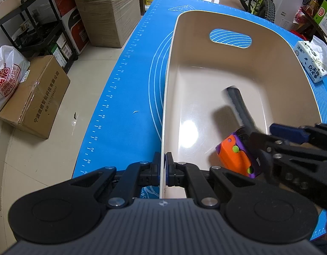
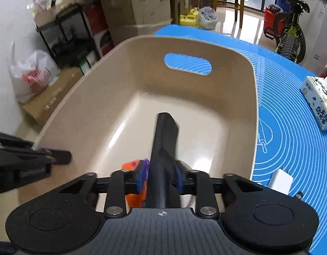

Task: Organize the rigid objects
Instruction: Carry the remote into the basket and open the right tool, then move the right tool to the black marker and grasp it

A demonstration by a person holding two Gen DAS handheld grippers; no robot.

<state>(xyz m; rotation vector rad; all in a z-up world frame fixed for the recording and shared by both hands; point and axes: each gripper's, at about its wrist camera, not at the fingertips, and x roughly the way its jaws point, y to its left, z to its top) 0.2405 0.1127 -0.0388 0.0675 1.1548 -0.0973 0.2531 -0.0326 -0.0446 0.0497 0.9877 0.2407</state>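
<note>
A beige plastic bin (image 1: 269, 42) with a handle slot stands on the blue mat (image 1: 131, 85). My left gripper (image 1: 165, 170) is shut on the bin's left wall near the front. My right gripper (image 2: 158, 180) is shut on a long dark grey nozzle-like piece (image 2: 165, 136) and holds it inside the bin, pointing forward; it shows blurred in the left wrist view (image 1: 237, 104). An orange and purple toy (image 1: 237, 155) lies on the bin floor under the right gripper, partly hidden in the right wrist view (image 2: 133, 165).
A tissue pack (image 2: 318, 102) lies on the mat right of the bin (image 2: 254, 97). A white block (image 2: 280, 180) sits by the bin's right front corner. Cardboard boxes (image 1: 36, 97), a black shelf and bags stand on the floor to the left; a bicycle (image 2: 290, 34) is behind.
</note>
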